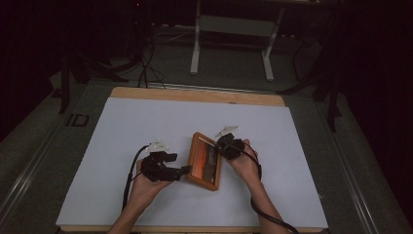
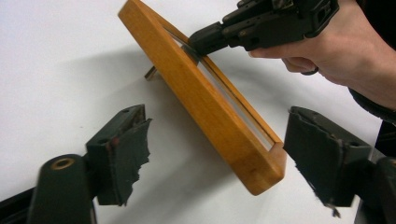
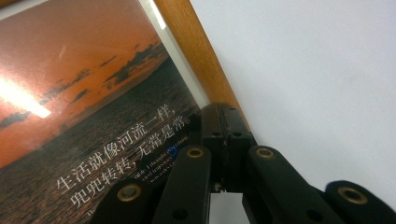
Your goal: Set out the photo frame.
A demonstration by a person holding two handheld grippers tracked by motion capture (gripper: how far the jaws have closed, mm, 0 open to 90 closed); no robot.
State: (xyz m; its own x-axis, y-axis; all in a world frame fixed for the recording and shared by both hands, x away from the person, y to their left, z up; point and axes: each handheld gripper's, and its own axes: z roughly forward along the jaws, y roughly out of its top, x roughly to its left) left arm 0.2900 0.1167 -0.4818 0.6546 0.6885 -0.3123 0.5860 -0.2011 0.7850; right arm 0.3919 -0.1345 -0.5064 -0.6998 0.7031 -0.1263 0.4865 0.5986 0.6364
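Observation:
A wooden picture frame (image 1: pixel 203 161) with an orange sunset photo (image 3: pixel 84 93) stands tilted on the white sheet at mid-table. My right gripper (image 1: pixel 220 145) is shut on its right-hand rail; in the right gripper view the jaws (image 3: pixel 226 126) pinch the wood rail (image 3: pixel 196 60) beside the glass. My left gripper (image 1: pixel 185 170) sits at the frame's left near corner, open. In the left gripper view the frame's corner (image 2: pixel 261 168) lies between the spread pads (image 2: pixel 130 144), touching neither. The right gripper (image 2: pixel 205 39) shows there too, clamped on the upper rail.
A white sheet (image 1: pixel 146 126) covers the wooden table (image 1: pixel 195 94), with free room all round the frame. A small metal stand (image 2: pixel 150 72) pokes out behind the frame. Beyond the table are dark floor, cables and a white desk leg (image 1: pixel 196 48).

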